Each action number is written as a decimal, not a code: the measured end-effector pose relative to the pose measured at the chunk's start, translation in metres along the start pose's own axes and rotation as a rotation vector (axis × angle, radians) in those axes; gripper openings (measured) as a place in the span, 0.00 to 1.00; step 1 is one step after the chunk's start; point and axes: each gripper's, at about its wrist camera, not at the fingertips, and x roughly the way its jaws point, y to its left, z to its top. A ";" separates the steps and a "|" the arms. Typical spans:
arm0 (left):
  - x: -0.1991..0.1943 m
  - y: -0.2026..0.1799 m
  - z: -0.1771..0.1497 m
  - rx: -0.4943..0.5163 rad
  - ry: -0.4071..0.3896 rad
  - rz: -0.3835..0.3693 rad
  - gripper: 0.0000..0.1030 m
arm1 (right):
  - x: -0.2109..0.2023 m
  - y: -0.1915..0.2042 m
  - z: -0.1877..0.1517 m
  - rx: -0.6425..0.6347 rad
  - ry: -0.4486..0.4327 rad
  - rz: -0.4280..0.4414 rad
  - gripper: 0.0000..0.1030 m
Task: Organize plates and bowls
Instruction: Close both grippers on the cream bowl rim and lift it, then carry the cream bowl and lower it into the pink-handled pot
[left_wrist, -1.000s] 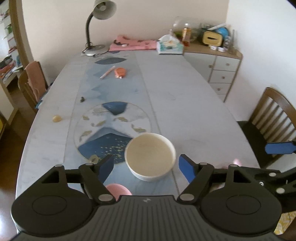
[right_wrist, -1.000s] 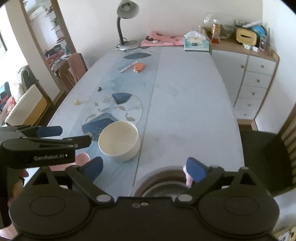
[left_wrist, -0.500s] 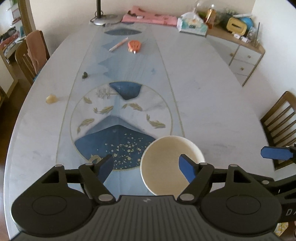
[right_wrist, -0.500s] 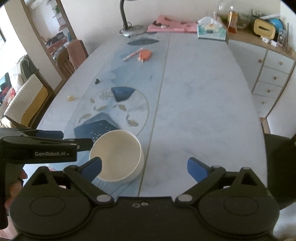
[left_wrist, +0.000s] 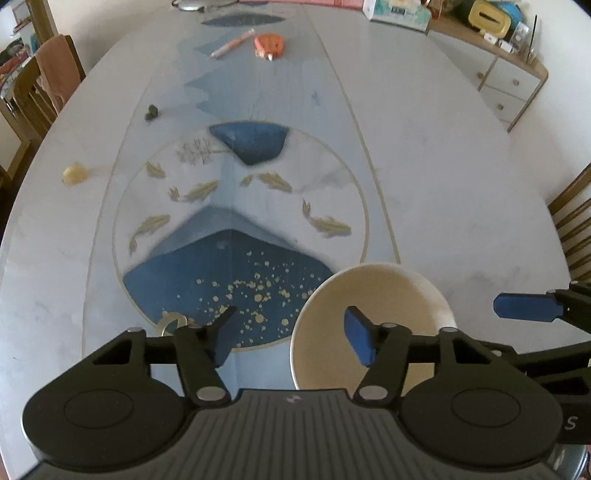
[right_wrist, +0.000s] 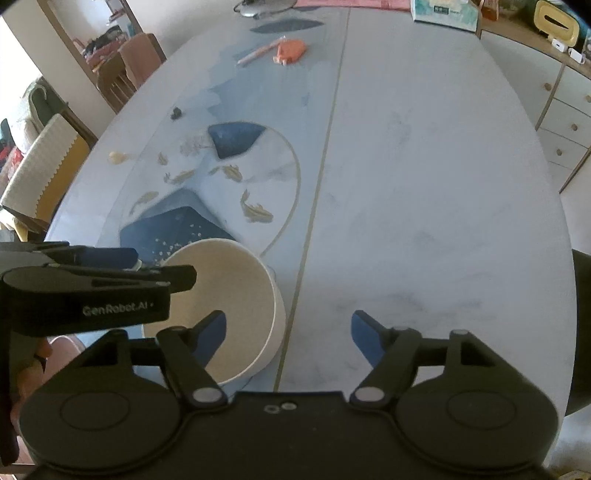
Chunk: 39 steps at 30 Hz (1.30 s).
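Both grippers have come lower and closer to the cream bowl (left_wrist: 373, 325) since the earlier frames, so the bowl now looks bigger and sits at the near edge of both views. It stands upright on the surface (left_wrist: 443, 166), at the right rim of the round blue picture with gold fish (left_wrist: 236, 236).

On the left gripper (left_wrist: 291, 334) the fingers are closing. The right finger (left_wrist: 356, 334) is over the inside of the bowl and the left one is outside, so the bowl's left wall lies between them, but no pad presses on it. On the right gripper (right_wrist: 288, 334) the fingers are closing too. Its left finger (right_wrist: 212, 332) hangs over the inside of the bowl and the bowl's right wall is between the fingers, not touched.

Farther away on the surface lie a pink pen (left_wrist: 232, 43), an orange thing (left_wrist: 269, 45), a small dark bit (left_wrist: 152, 112) and a yellowish lump (left_wrist: 75, 174), all well apart from the bowl. Wooden chairs (left_wrist: 35, 92) stand beside the surface, and a white drawer cabinet (right_wrist: 565, 110) stands at the far right.
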 end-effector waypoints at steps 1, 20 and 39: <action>0.003 0.000 0.000 0.002 0.005 0.001 0.52 | 0.003 0.001 0.001 0.002 0.010 0.004 0.69; 0.009 0.003 -0.012 -0.024 0.075 0.005 0.09 | 0.009 0.009 -0.004 0.031 0.068 0.002 0.15; -0.044 -0.012 -0.022 0.027 -0.017 0.003 0.03 | -0.038 0.016 -0.014 0.055 -0.031 -0.004 0.07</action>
